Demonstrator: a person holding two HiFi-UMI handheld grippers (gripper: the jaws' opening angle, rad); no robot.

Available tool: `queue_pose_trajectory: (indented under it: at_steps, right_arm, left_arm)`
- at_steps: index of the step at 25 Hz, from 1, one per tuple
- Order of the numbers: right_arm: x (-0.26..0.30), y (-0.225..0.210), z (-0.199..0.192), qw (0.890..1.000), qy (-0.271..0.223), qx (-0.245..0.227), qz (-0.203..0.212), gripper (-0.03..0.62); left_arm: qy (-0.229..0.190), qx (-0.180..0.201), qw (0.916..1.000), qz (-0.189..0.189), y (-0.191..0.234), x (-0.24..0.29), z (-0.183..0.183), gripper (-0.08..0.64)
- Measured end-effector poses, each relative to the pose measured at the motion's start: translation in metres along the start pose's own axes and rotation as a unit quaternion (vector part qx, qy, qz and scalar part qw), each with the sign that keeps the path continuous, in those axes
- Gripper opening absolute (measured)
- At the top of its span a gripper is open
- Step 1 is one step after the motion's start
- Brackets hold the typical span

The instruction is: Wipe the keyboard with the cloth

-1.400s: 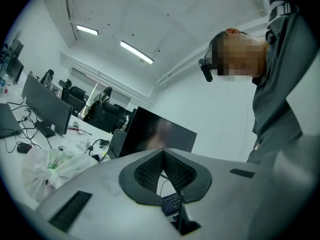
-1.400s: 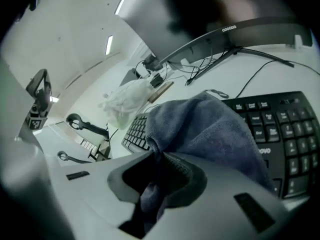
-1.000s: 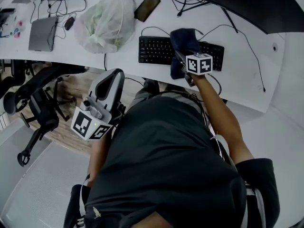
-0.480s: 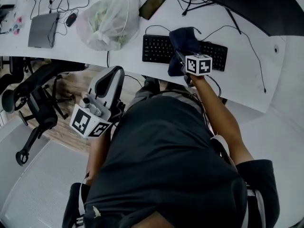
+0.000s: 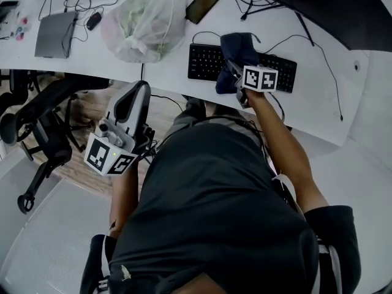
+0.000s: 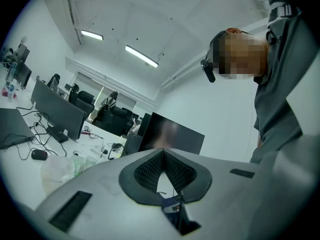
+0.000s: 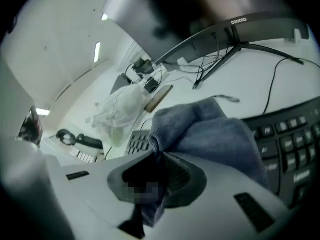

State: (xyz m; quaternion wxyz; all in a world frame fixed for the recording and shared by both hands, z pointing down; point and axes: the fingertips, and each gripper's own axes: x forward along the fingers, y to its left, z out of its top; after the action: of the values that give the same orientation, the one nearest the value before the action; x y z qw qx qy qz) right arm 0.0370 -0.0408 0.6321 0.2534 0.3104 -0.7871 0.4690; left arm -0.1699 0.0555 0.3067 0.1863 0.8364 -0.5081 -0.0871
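A black keyboard [image 5: 208, 63] lies on the white desk [image 5: 171, 72] in the head view. A dark blue cloth [image 5: 236, 49] is bunched over its middle. My right gripper [image 5: 234, 69] points down at the keys, shut on the cloth. In the right gripper view the cloth [image 7: 215, 134] bulges out from between the jaws, with keys [image 7: 292, 136] showing beside it. My left gripper [image 5: 138, 89] hangs below the desk edge at the person's left side, away from the keyboard. In the left gripper view its jaws [image 6: 162, 153] meet at the tips with nothing between them.
A clear plastic bag [image 5: 144, 23], a phone [image 5: 203, 6], a grey laptop [image 5: 54, 34] and cables lie on the desk left of the keyboard. A dark monitor [image 5: 318, 5] stands behind it. A black office chair [image 5: 43, 121] is at the left.
The right gripper has slid the cloth a little leftward along the keyboard. The left gripper has drifted left, away from the person's body.
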Motion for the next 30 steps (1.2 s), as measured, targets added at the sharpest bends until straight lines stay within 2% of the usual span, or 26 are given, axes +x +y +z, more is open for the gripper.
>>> queue_pose_trajectory:
  at_steps: [3,5,6,8,9,11,13,17,19,22,25,27,30]
  right_arm:
    - [0.000,0.032,-0.062,0.997,0.075,-0.003,0.032,0.049]
    - [0.001,0.036,-0.067,0.995,0.096,-0.023,0.032,0.048]
    - [0.001,0.032,-0.050,0.996,0.080,-0.040,0.026,0.049]
    - [0.007,0.025,0.003,0.998,0.016,-0.062,0.022,0.049]
    - [0.012,0.023,0.026,0.998,-0.010,-0.056,0.022,0.049]
    - [0.022,0.019,0.041,1.000,-0.019,-0.019,0.012,0.049]
    - [0.025,0.021,0.017,1.000,-0.003,0.010,0.009,0.049]
    - [0.016,0.042,-0.048,0.999,0.041,0.000,0.018,0.049]
    - [0.019,0.045,-0.047,0.998,0.060,-0.019,0.022,0.049]
    - [0.032,0.045,0.003,0.998,0.023,-0.057,0.027,0.049]
    - [0.046,0.036,0.038,0.999,-0.013,-0.033,0.020,0.049]
    - [0.044,0.037,0.022,1.000,-0.005,-0.002,0.021,0.049]
    - [0.034,0.056,-0.030,0.998,0.049,-0.001,0.035,0.049]
  left_arm:
    - [-0.007,0.001,0.9999,0.015,0.015,-0.007,0.006,0.003]
    - [-0.008,0.001,0.9997,0.022,0.024,-0.012,0.005,0.003]
    - [-0.009,0.001,0.9997,0.021,0.028,-0.012,0.004,0.003]
    - [-0.009,0.003,0.9998,0.018,0.037,-0.014,0.001,0.003]
    - [-0.007,0.005,0.9998,0.019,0.042,-0.017,0.000,0.003]
    - [-0.003,0.010,0.9996,0.028,0.051,-0.026,-0.001,0.003]
    - [-0.006,0.013,0.9992,0.038,0.058,-0.036,0.001,0.003]
    - [-0.018,0.014,0.9981,0.057,0.075,-0.052,0.007,0.003]
    - [-0.022,0.014,0.9976,0.064,0.082,-0.059,0.007,0.003]
    - [-0.025,0.009,0.9971,0.072,0.090,-0.064,0.004,0.003]
    - [-0.029,0.005,0.9972,0.069,0.092,-0.062,0.003,0.003]
    - [-0.033,0.002,0.9973,0.065,0.090,-0.060,0.001,0.003]
    - [-0.041,-0.010,0.9968,0.068,0.096,-0.061,-0.003,0.003]
